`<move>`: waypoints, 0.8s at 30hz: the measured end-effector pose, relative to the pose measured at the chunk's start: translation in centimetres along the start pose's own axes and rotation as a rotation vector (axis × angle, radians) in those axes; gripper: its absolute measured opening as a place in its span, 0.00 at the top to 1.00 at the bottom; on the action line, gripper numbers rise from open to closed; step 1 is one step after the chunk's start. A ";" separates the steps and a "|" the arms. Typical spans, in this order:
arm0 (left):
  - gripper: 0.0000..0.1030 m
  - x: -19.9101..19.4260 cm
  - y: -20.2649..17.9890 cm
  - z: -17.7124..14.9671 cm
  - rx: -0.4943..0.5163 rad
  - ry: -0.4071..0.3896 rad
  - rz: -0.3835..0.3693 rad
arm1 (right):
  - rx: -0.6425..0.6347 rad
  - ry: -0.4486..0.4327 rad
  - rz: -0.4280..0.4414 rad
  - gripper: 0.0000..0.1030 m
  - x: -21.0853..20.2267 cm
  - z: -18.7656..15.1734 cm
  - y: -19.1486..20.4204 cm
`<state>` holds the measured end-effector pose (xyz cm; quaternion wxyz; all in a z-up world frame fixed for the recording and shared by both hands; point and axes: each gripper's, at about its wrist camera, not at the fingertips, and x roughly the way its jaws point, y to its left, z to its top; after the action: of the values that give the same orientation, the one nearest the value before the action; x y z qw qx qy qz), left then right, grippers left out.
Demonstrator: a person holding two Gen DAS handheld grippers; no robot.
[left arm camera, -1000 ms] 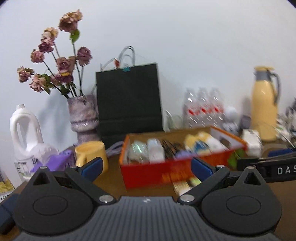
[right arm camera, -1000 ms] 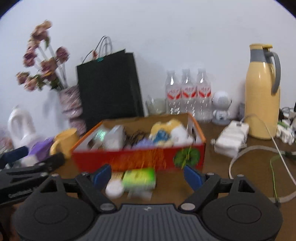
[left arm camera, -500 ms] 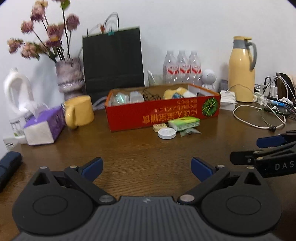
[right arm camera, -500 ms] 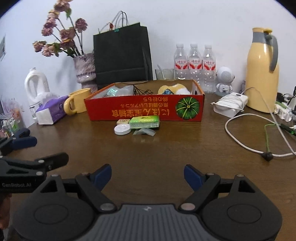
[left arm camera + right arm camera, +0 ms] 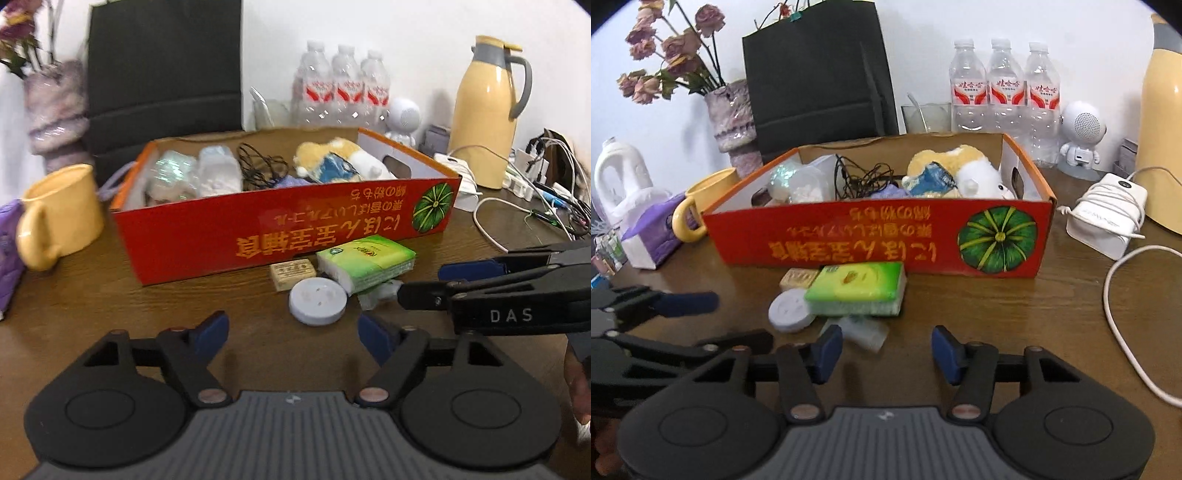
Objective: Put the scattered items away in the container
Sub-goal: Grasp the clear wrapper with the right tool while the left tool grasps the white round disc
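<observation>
The left gripper (image 5: 293, 334), jaws closing on nothing, hovers low in the frame before a white disc (image 5: 318, 301), green tissue pack (image 5: 365, 260) and red box (image 5: 288, 225) on the desk (image 5: 92, 314).

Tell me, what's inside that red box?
The red box holds a plush toy, tangled black cord, clear plastic packets and something purple. Whatever lies beneath them is hidden.
</observation>
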<state>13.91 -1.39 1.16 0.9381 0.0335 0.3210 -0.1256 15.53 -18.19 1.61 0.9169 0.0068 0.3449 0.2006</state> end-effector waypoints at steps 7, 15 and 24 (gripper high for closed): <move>0.29 2.2 0.3 1.0 0.002 0.018 -0.100 | -0.035 0.002 0.032 0.60 0.6 0.2 -0.6; 0.61 2.2 0.8 1.2 -0.024 0.023 -0.087 | -0.112 0.010 0.084 0.52 0.7 0.0 0.7; 0.61 -3.1 2.9 -0.4 -0.116 -0.051 0.004 | -0.166 -0.012 -0.006 0.49 1.8 -0.2 3.1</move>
<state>12.02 2.20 2.68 0.9466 -0.0235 0.3035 -0.1058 15.48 -14.72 0.79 0.9170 -0.0691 0.3215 0.2256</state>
